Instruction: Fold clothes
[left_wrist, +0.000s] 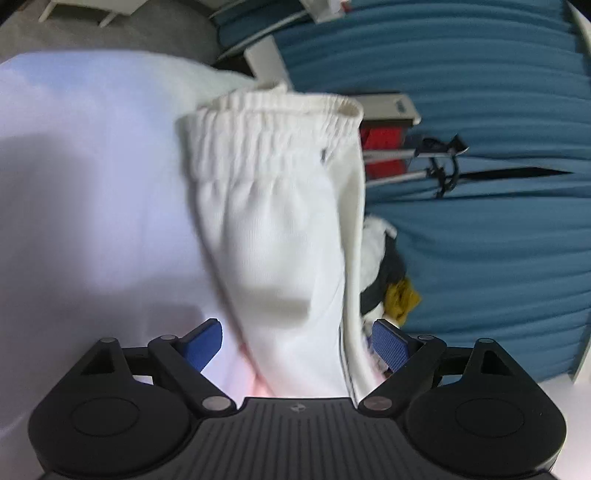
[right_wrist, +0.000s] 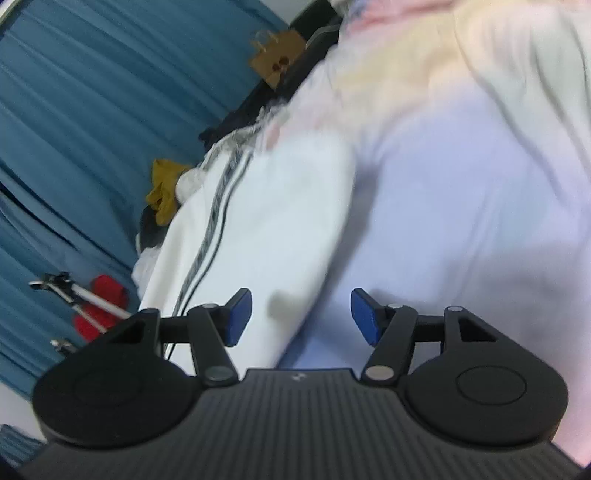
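White trousers (left_wrist: 280, 229), one pair, two grippers (left_wrist: 297, 343) (right_wrist: 301, 317) spread

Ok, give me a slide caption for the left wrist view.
Open left gripper straddling white elastic-waist trousers on a pale sheet, blue pleated curtain behind.

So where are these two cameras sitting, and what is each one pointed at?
Left wrist: rides on the left gripper, looking forward over white pants toward a blue curtain; only the open gripper shows.
Right wrist: rides on the right gripper, looking over the same pants; only the open gripper shows.
Shared: pants, curtain, yellow cloth, red thing.
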